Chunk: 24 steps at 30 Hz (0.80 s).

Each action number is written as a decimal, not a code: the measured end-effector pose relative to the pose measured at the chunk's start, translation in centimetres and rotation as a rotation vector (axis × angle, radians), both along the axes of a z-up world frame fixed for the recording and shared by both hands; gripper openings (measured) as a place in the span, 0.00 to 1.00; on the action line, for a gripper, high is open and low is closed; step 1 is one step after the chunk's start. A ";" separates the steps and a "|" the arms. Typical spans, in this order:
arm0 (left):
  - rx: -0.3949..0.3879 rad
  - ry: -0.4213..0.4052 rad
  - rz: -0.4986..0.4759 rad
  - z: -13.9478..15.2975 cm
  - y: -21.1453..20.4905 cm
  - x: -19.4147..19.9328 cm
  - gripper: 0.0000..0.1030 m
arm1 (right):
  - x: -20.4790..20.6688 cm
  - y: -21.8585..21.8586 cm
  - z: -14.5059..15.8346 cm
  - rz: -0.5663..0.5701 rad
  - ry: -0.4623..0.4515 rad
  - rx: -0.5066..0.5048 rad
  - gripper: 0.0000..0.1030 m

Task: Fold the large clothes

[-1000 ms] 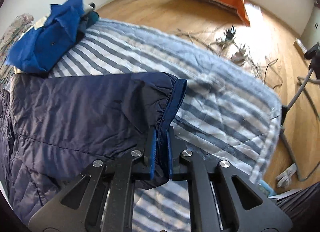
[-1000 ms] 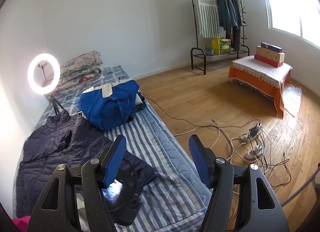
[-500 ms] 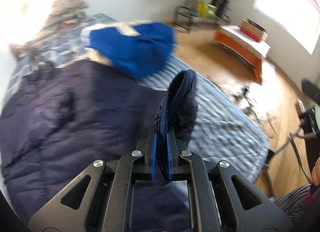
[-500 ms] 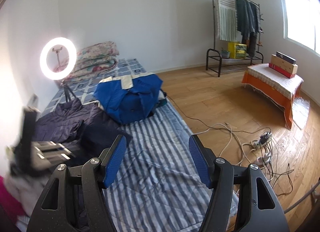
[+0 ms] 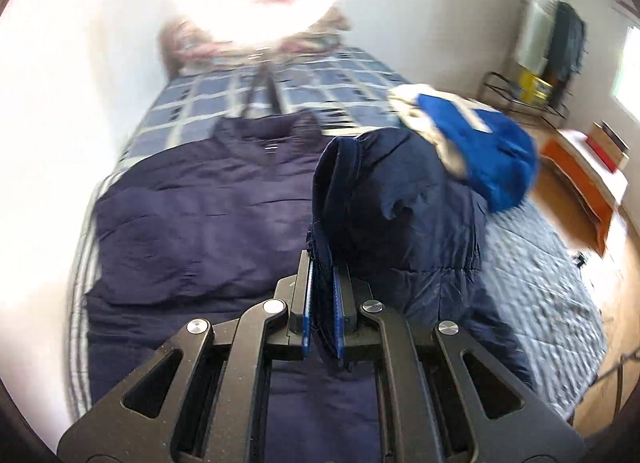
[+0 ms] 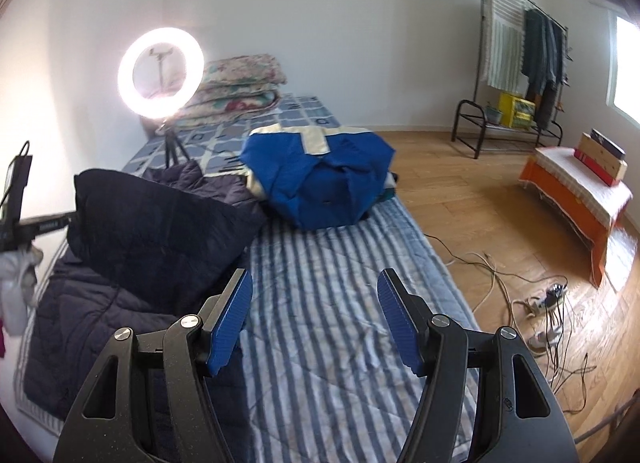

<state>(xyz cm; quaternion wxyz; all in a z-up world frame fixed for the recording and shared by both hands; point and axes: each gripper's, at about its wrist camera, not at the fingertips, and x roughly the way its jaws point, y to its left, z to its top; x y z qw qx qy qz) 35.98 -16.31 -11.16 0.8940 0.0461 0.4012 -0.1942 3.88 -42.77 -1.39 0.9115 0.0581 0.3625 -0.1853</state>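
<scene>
My left gripper (image 5: 323, 305) pinches the sleeve cuff (image 5: 334, 179) of the navy jacket (image 5: 200, 223), lifting it over the body so the sleeve folds inward. My right gripper (image 6: 314, 321) hangs spread and empty above the striped mattress (image 6: 340, 303) — probably waiting; a blue garment (image 6: 320, 179) lies beyond.

Bedroom clutter beyond the bed
Ring light (image 6: 161, 72) upper left; clothes rack (image 6: 520, 75) upper right; floor cables (image 6: 540, 303) lower right.
</scene>
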 end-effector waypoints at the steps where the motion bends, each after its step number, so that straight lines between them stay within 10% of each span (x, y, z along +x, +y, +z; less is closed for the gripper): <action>1: 0.016 -0.008 0.020 -0.4 0.9 0.7 0.06 | 0.4 0.5 -0.2 0.011 0.007 -0.008 0.63; 24: -0.021 0.104 0.365 -12.4 15.3 15.9 0.06 | 5.6 5.0 -4.2 0.101 0.130 -0.037 0.63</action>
